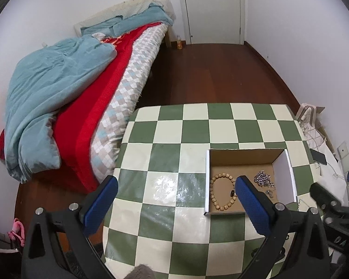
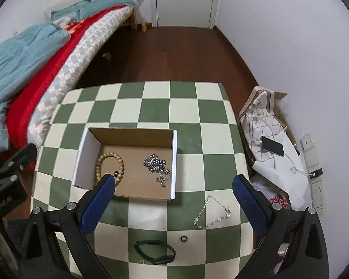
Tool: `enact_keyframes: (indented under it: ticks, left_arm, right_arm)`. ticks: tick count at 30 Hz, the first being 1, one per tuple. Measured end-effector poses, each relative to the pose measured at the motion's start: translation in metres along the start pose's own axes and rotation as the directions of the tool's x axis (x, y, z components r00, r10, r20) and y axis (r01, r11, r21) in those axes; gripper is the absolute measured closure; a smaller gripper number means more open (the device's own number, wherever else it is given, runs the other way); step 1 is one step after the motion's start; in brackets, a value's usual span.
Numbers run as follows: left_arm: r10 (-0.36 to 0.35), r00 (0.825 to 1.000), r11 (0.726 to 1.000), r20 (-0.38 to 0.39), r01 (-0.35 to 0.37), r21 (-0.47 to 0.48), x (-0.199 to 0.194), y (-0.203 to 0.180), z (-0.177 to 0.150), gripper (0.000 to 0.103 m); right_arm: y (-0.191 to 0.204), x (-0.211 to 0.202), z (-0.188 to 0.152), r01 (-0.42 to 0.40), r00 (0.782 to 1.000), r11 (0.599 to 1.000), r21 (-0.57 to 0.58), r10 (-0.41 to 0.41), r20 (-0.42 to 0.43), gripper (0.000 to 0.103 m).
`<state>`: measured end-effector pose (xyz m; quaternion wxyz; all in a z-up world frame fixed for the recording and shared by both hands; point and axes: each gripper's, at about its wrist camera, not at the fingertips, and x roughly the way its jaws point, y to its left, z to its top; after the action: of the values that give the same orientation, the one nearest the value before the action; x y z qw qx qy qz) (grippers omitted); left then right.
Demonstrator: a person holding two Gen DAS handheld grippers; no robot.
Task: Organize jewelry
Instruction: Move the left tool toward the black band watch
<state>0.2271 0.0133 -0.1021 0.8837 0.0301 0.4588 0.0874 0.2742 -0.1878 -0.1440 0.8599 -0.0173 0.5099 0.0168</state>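
The cardboard box [image 2: 128, 137] holds a wooden bead bracelet [image 2: 109, 166] and silver chain [image 2: 156, 165]; both grippers' jaws gape empty.

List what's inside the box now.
In the box: a wooden bead bracelet and a silver chain pile. The right gripper's left finger covers the near-left corner, so anything there is unseen.

Green-and-cream checkered surface [image 2: 156, 107], glossy, next to a bed. On it, toward the middle: shallow open cardboard box [image 2: 130, 134], white outside, brown inside. Inside the box: wooden bead bracelet [image 2: 104, 160] at left, heap of silver chain [image 2: 156, 164] at right, apart. On the surface just right of the box's near corner: thin silver bracelet [image 2: 211, 212]. Nearer the front edge: small black ring [image 2: 184, 238] and black band [image 2: 154, 252], apart.
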Motion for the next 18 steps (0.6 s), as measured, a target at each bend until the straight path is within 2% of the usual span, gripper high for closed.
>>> enact_keyframes:
  ticks: [5,10,13,17,18]
  left_arm:
    - [0.006,0.998,1.0,0.061,-0.006,-0.009,-0.031,0.002,-0.008,0.0]
    - [-0.008,0.996,1.0,0.083,0.009,-0.014,-0.052,-0.004,-0.027,0.0]
    - [-0.019,0.998,1.0,0.056,0.018,0.012,-0.05,-0.016,-0.043,0.0]
    - [-0.038,0.998,0.998,-0.048,0.04,0.041,-0.028,-0.037,-0.075,0.0]
    - [-0.042,0.996,0.998,-0.078,0.046,0.051,-0.02,-0.044,-0.086,0.0]
  right_arm:
    - [-0.017,-0.041,-0.009,-0.017,0.997,0.999,0.048,0.014,0.078,0.001]
    - [-0.047,-0.064,-0.034,-0.02,0.996,0.993,0.115,0.01,0.087,0.001]
    - [-0.065,-0.061,-0.057,-0.007,0.998,0.987,0.159,-0.002,0.056,0.001]
    - [-0.086,-0.039,-0.094,0.028,1.0,0.978,0.208,-0.024,-0.019,0.001]
    - [-0.089,-0.033,-0.103,0.037,0.999,0.976,0.214,-0.029,-0.037,0.004]
